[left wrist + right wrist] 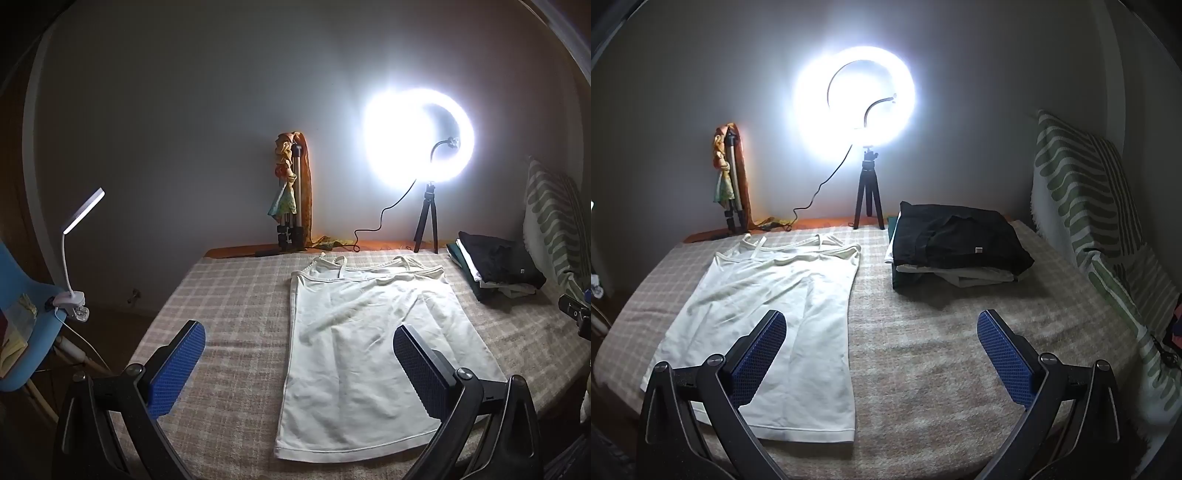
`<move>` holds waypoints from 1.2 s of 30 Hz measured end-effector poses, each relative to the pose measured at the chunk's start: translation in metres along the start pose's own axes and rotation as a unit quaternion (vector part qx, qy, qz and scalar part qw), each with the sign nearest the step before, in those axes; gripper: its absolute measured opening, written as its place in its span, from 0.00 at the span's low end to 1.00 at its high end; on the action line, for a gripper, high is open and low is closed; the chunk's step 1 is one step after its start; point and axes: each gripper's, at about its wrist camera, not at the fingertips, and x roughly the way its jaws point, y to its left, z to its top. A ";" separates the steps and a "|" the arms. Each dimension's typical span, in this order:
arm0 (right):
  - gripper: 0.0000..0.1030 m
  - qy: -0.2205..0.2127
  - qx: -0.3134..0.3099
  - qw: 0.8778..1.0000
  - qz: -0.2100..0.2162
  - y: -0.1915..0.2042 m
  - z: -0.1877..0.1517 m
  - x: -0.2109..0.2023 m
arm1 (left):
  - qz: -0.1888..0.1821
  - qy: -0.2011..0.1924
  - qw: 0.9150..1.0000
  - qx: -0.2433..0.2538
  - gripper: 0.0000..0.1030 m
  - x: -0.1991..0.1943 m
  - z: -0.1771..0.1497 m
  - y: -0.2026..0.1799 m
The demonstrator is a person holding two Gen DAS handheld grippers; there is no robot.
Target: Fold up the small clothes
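A white strappy top [369, 350] lies flat on the checked bedspread [229, 295], straps toward the wall and hem toward me. My left gripper [299, 343] hovers above its near left part, open wide, blue pads [177, 369] apart with nothing between them. In the right wrist view the same top [775, 314] lies left of centre. My right gripper [882, 332] is open above the top's right edge and the bare bedspread [942, 350], holding nothing.
A pile of folded clothes [956, 247] with a black garment on top sits at the back right. A lit ring light on a small tripod [868, 192] stands by the wall, beside a folded tripod [295, 206]. A striped pillow [1089, 206] leans on the right. A blue chair [22, 306] with a clip lamp [74, 258] stands left.
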 end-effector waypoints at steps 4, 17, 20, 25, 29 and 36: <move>1.00 0.000 0.000 1.000 0.001 0.001 0.000 0.000 | 0.001 -0.002 1.000 0.000 1.00 0.000 -0.001 -0.001; 1.00 0.000 0.000 1.000 0.000 0.001 0.001 0.000 | 0.002 -0.003 1.000 0.000 1.00 -0.001 -0.003 -0.003; 1.00 0.000 -0.001 1.000 0.000 0.001 0.001 0.000 | 0.003 -0.004 1.000 0.001 1.00 -0.001 -0.004 -0.003; 1.00 0.000 -0.001 1.000 0.000 0.001 0.002 0.000 | 0.002 -0.003 1.000 0.001 1.00 -0.001 -0.003 -0.002; 1.00 0.000 -0.001 1.000 0.001 0.001 0.002 0.000 | 0.002 -0.003 1.000 0.000 1.00 -0.001 -0.003 -0.002; 1.00 -0.001 -0.001 1.000 0.000 0.001 0.002 0.000 | 0.002 -0.002 1.000 0.000 1.00 -0.001 -0.003 -0.002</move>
